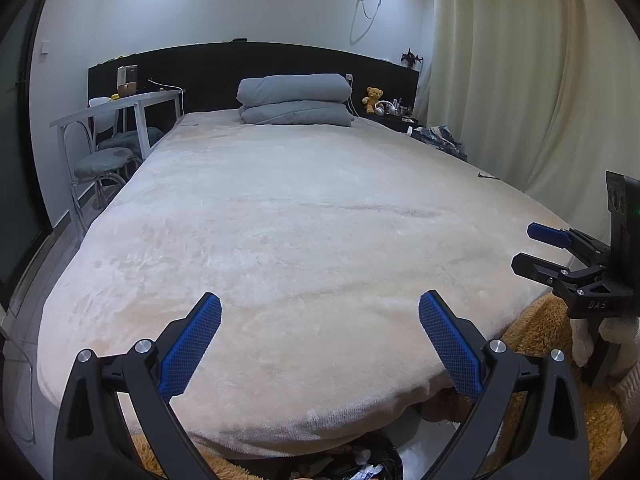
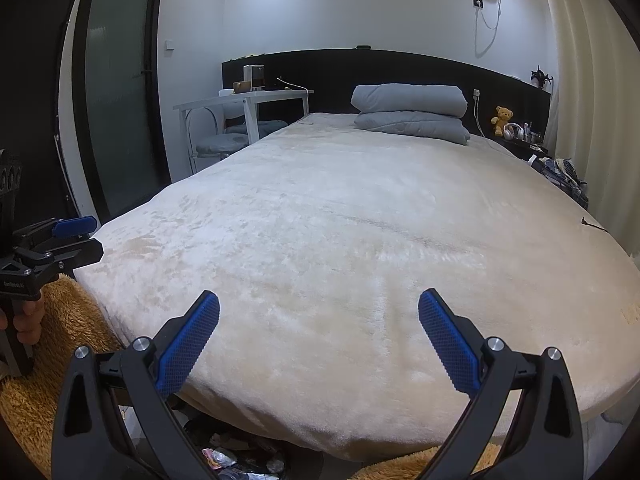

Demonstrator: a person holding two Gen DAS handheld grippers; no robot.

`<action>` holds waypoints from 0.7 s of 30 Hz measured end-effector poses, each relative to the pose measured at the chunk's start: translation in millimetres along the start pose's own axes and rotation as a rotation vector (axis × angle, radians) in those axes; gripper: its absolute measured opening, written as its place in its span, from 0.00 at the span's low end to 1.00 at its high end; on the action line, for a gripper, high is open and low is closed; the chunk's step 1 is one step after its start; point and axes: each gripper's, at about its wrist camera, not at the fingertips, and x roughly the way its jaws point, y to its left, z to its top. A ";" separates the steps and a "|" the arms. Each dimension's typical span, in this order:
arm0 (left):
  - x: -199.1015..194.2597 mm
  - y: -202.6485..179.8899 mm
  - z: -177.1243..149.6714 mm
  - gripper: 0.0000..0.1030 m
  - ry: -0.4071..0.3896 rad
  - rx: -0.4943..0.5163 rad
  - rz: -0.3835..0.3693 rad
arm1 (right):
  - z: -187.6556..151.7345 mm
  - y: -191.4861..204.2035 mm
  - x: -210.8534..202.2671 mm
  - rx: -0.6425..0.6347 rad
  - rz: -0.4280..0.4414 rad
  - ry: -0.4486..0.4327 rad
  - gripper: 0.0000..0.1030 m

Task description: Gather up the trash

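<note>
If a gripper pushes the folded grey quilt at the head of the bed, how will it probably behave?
The folded grey quilt looks puffy, so it is probably light and would dent under the fingers. It lies in flat, wide layers, so rolling seems unlikely. The upper fold may slide or unfold.

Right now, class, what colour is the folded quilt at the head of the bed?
Grey-blue; the folded quilt shows best in the left wrist view.

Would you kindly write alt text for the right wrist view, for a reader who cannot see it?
The right tool hangs open and empty over the foot of a bed with a cream blanket. Folded grey bedding lies at the black headboard; a white desk stands left of the bed. The left tool shows at the left edge, and trash lies on the floor below.
</note>
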 end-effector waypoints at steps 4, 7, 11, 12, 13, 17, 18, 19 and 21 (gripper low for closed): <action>-0.5 0.4 -0.1 0.94 -0.002 -0.002 -0.003 | 0.3 2.0 -1.1 -0.004 -0.002 -0.007 0.96; -0.5 -0.2 0.0 0.94 -0.001 -0.001 -0.004 | 0.4 3.5 -1.0 -0.006 -0.002 -0.005 0.96; -1.2 -1.7 -0.5 0.94 -0.002 0.002 -0.004 | 0.5 4.8 -0.7 -0.011 -0.002 -0.004 0.96; -1.2 -1.6 -0.6 0.94 -0.002 0.002 -0.003 | 0.3 5.2 -0.7 -0.012 -0.002 -0.004 0.96; -1.5 -1.5 -0.7 0.94 -0.003 0.001 -0.004 | 0.2 4.9 -0.6 -0.012 -0.002 -0.004 0.96; -1.6 -2.0 -0.6 0.94 -0.004 0.001 -0.003 | 0.2 4.9 -0.7 -0.011 -0.003 -0.003 0.96; -1.5 -1.8 -0.6 0.94 -0.004 0.001 -0.003 | 0.3 4.9 -0.7 -0.011 -0.002 -0.003 0.96; -1.5 -1.8 -0.6 0.94 -0.003 0.001 -0.003 | 0.3 4.8 -0.6 -0.011 -0.002 -0.003 0.96; -1.6 -2.0 -0.6 0.94 -0.004 0.001 -0.002 | 0.1 4.9 -0.6 -0.012 -0.003 -0.003 0.96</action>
